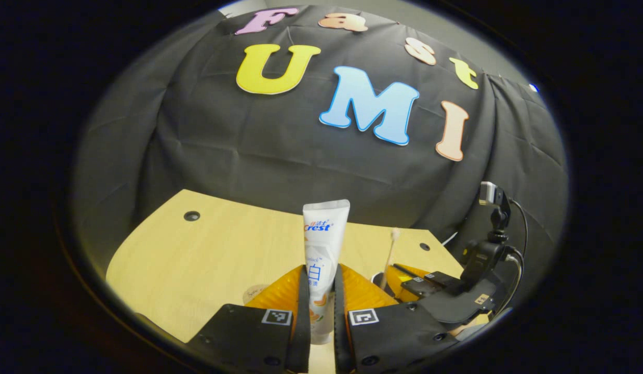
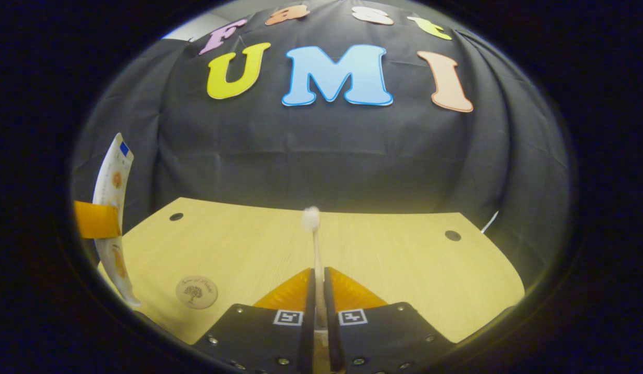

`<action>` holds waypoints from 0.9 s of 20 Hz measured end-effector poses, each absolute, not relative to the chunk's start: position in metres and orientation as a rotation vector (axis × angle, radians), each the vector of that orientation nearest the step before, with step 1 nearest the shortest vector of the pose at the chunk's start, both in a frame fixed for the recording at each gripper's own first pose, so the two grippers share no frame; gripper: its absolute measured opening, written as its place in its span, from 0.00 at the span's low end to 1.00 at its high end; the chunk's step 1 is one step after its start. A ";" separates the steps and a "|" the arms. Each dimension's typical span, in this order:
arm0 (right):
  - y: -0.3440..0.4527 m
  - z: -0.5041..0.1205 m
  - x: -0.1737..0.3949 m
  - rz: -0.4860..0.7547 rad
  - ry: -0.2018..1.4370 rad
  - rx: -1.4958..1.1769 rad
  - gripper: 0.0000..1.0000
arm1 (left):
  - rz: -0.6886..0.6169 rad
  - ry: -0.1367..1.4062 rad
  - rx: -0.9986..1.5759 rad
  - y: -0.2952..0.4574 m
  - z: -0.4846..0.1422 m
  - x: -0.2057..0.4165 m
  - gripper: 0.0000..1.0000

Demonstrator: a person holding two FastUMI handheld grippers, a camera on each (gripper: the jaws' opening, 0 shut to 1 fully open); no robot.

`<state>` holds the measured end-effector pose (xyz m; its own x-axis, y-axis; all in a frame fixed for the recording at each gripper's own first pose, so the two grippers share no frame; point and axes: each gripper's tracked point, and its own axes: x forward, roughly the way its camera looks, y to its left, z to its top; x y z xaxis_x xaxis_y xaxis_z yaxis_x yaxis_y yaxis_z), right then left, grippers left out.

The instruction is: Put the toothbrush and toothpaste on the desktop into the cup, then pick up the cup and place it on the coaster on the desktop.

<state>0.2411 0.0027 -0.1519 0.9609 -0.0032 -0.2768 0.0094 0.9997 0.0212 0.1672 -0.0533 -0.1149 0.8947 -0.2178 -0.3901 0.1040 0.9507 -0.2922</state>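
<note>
The toothpaste is held upright above the table, left of the toothbrush. The coaster is located on the table between them.
</note>
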 end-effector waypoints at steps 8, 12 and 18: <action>-0.008 -0.142 0.215 -0.015 0.278 0.009 0.57 | -0.174 0.449 -0.293 -0.065 -0.124 0.176 0.25; -0.024 -0.123 0.203 -0.034 0.250 0.030 0.75 | -0.191 0.434 -0.287 -0.076 -0.125 0.189 0.25; -0.055 -0.099 0.186 -0.085 0.216 0.061 0.75 | -0.281 0.361 -0.312 -0.121 -0.112 0.215 0.25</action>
